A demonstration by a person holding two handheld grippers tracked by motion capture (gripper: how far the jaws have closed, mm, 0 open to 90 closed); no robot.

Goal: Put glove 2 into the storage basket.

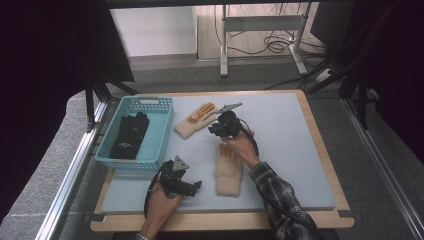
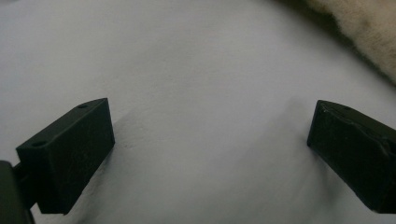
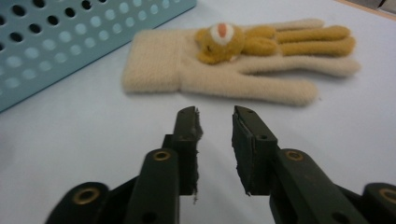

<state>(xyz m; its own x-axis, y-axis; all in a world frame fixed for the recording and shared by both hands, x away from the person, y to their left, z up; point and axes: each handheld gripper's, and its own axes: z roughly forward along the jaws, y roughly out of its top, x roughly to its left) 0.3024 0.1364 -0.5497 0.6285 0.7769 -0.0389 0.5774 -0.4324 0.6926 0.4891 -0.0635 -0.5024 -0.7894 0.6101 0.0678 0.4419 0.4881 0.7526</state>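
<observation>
Right gripper [image 3: 215, 140] is hovering at frame centre, jaws narrowly apart, nothing between them, pointing at the cream glove [image 3: 224, 65] lying beside the blue basket [image 3: 56, 42] at upper left. Left gripper [image 2: 210, 154] is resting lower left, jaws wide apart over bare mat [image 2: 196, 70].

The near cream glove [image 1: 229, 172] has its fingertips covered by the person's right hand [image 1: 243, 145]; in the left gripper view its fuzzy cuff [image 2: 359, 28] is blurred and cut by the corner.
</observation>
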